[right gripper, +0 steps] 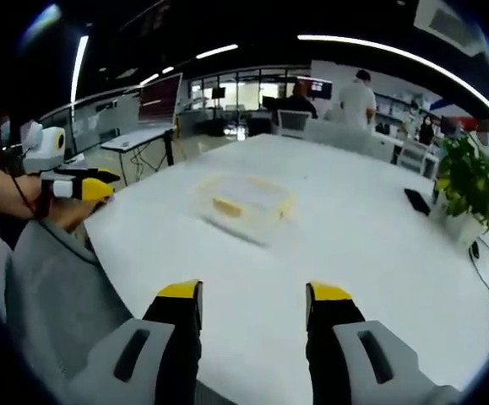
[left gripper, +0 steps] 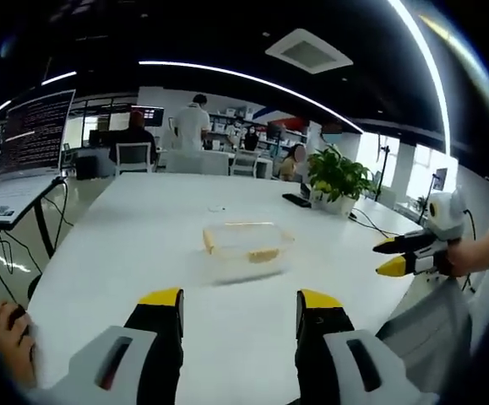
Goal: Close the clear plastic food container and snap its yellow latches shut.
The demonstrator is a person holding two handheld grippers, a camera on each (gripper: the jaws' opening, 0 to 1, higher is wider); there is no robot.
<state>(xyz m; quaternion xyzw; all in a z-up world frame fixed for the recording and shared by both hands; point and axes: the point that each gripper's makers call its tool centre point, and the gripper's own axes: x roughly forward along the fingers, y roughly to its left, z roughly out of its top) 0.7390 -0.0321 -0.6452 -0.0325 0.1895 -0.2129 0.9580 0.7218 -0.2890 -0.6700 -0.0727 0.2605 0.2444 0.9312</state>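
**Hovering over the white table, both grippers empty**

Sitting near the middle of the smooth, glossy white table (left gripper: pixel 126 245) is the clear plastic food container (left gripper: pixel 246 245), a shallow rounded rectangle with see-through walls. Yellow patches show along its near and left sides in the left gripper view; whether these are latches, and whether they stand open or snapped, is too blurred to tell. The right gripper view shows the same container (right gripper: pixel 246 202) with a yellow band around its outline, also smeared.

The left gripper (left gripper: pixel 240 305) rises from the bottom of its own view: black fingers with flat yellow tips on grey moulded bodies, jaws well apart, nothing between them, short of the container. It also appears at the left side of the right gripper view, off the table's edge, held by a bare forearm.

The right gripper (right gripper: pixel 254 295) has the same build, jaws spread wide and empty, above the near table edge. In the left gripper view it appears at the right, yellow tips pointing toward the container, well apart from it.

Far side of the table: a leafy green potted plant (left gripper: pixel 339 179) and a flat dark phone (left gripper: pixel 296 200). A laptop (left gripper: pixel 26 148) sits on a stand off the table's left side. People stand in the background.
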